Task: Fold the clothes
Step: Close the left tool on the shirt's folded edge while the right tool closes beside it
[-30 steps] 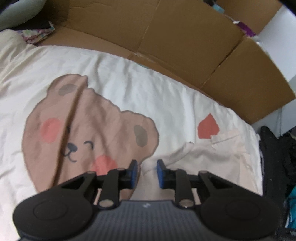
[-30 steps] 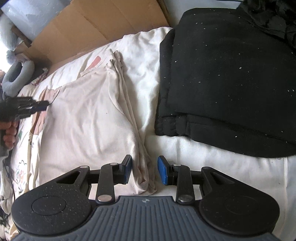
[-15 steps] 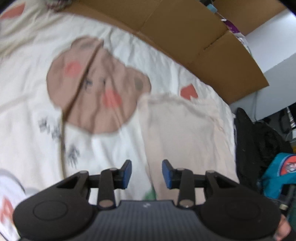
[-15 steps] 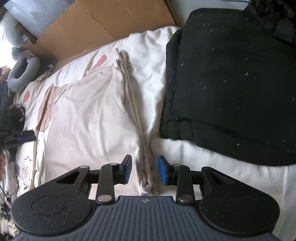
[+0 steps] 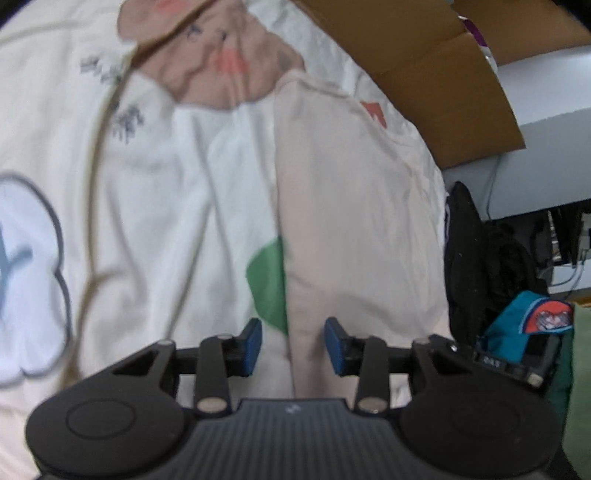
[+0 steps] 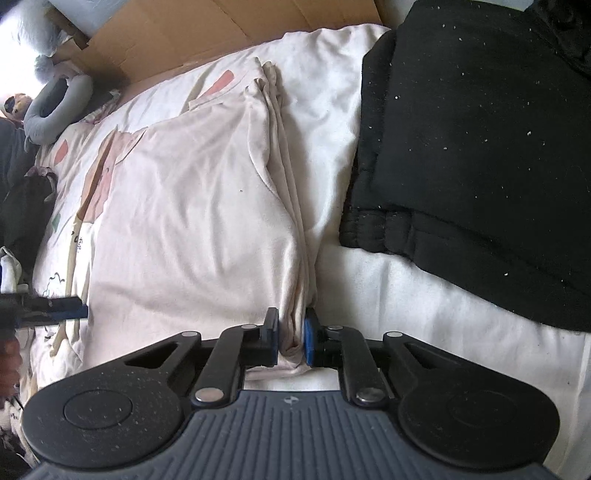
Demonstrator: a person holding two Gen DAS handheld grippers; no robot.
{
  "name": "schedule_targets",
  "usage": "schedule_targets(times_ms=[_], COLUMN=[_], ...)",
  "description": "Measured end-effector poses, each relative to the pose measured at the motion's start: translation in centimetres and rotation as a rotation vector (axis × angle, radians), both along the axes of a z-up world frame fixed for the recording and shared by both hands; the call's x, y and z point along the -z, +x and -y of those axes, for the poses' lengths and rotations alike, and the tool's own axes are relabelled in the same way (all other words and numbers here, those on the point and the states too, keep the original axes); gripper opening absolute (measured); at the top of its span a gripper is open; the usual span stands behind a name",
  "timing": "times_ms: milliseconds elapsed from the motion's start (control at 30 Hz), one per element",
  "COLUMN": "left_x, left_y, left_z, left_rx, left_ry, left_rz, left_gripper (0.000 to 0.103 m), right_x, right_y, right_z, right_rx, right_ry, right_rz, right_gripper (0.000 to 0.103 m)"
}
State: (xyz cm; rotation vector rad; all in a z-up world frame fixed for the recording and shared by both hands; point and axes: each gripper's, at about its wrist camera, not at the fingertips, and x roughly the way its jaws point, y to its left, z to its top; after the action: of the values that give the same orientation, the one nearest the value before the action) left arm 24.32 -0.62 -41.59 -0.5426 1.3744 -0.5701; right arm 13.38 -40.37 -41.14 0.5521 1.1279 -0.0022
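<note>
A pale pink garment [image 5: 351, 221] lies flat on the bear-print bed sheet [image 5: 147, 184]. My left gripper [image 5: 293, 347] hovers open over the garment's near left edge, and the pads touch nothing. In the right wrist view the same garment [image 6: 192, 221] shows a bunched folded edge along its right side. My right gripper [image 6: 291, 336] is closing its jaws on the near end of that fold, and the blue pads press the fabric. The left gripper [image 6: 55, 308] shows at the far left of that view, just off the garment's left edge.
A folded black garment [image 6: 480, 147] lies on the sheet [image 6: 424, 332] right of the pink one. Cardboard [image 6: 184, 33] lines the far side of the bed. A grey neck pillow [image 6: 55, 99] rests at the far left. A teal cloth [image 5: 524, 325] sits beyond the bed's right edge.
The left gripper has drawn back from the bear print to the garment's near left edge, and its jaws have widened. The right gripper has shut on the garment's folded right edge.
</note>
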Motion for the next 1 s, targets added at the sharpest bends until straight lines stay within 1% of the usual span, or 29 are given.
schedule_targets(times_ms=[67,200,300,433,500,533,567,600,633,733,767,900,1000], left_x=[0.3,1.1,1.9,2.7,3.2,3.4,3.6,3.8,3.8,3.5,3.2,1.2,0.1], left_y=[-0.5,-1.1,-1.6,-1.9,-2.1,-2.1,-2.1,-2.1,-2.0,-1.8,-1.8,-1.4,-1.0], left_z=[0.1,0.6,0.9,1.0,1.0,1.0,1.0,0.9,0.8,0.2,0.1,-0.4,-0.8], left_rx=[0.008,0.024,0.030,0.050,0.052,0.046,0.038,0.029,0.020,-0.016,-0.017,0.004,0.017], left_ry=[-0.019,-0.048,-0.059,-0.109,-0.125,-0.130,-0.136,-0.141,-0.145,-0.171,-0.173,-0.162,-0.140], left_rz=[-0.009,-0.041,-0.066,-0.088,-0.102,-0.110,-0.118,-0.127,-0.135,-0.184,-0.184,-0.156,-0.140], left_gripper=[0.039,0.039,0.037,0.036,0.031,0.025,0.023,0.019,0.012,0.008,0.008,0.007,0.007], right_x=[0.3,0.4,0.6,0.6,0.4,0.3,0.2,0.1,0.1,-0.5,-0.7,-1.6,-2.1], right_y=[0.1,0.0,0.0,-0.3,-0.5,-0.5,-0.4,-0.4,-0.4,-0.5,-0.6,-1.0,-1.3], right_z=[0.3,0.8,0.8,0.9,1.0,1.0,0.9,0.9,0.9,0.7,0.6,0.1,-0.3], right_rx=[0.026,0.049,0.052,0.049,0.046,0.045,0.043,0.041,0.039,0.034,0.032,0.029,0.032], right_ry=[0.025,0.040,0.056,0.071,0.073,0.075,0.076,0.077,0.078,0.085,0.088,0.111,0.136], right_rz=[-0.004,0.010,0.004,-0.008,-0.006,-0.006,-0.006,-0.006,-0.005,0.003,0.008,0.022,0.021], right_gripper=[0.015,0.017,0.016,0.015,0.013,0.012,0.010,0.009,0.008,0.006,0.006,0.005,0.005])
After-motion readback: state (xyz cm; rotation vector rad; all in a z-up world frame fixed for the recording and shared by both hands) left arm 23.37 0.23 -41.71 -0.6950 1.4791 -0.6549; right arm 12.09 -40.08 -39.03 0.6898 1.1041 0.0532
